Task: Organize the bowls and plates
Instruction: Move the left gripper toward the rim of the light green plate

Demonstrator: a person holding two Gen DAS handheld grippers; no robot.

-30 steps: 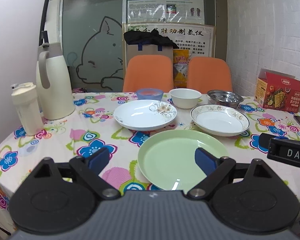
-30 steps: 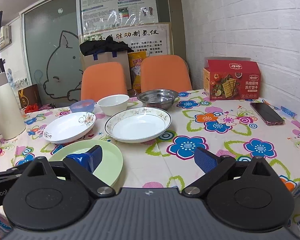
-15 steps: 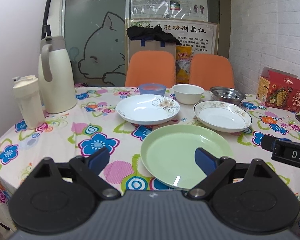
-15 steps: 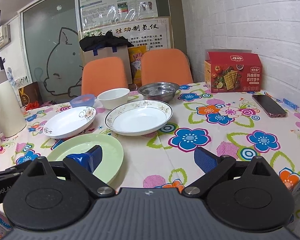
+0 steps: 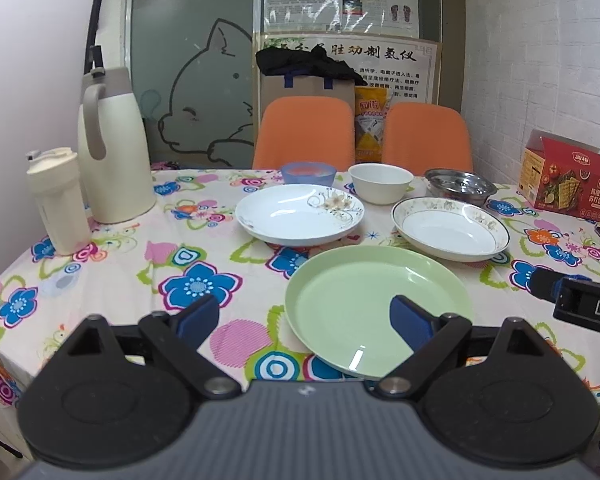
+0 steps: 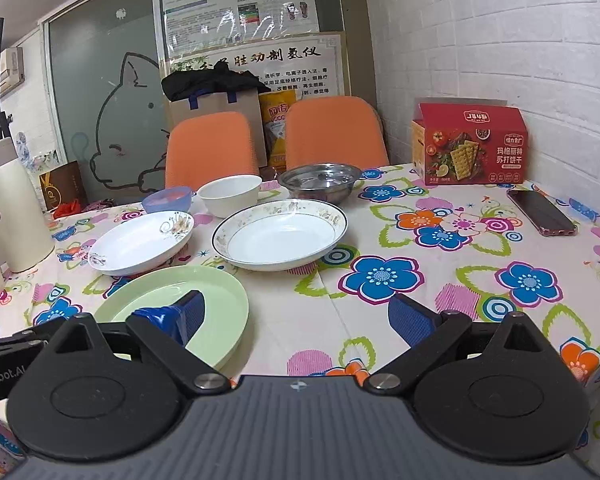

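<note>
Left gripper [image 5: 304, 316]: our jaws wide, empty.
Right gripper [image 6: 300, 316]: our jaws wide, empty.
Green plate [image 5: 364, 300]: on bench, just ahead, between both.

Wide-spread left claw [image 5: 304, 316] above green plate [image 5: 364, 300] on floral table [image 5: 120, 264]

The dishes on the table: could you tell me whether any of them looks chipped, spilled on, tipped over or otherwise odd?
Nothing stands out. The green plate, the flowered white plate, the gold-rimmed plate, the white bowl, the blue bowl and the steel bowl all sit upright and apart, with no spill or visible chip.
</note>
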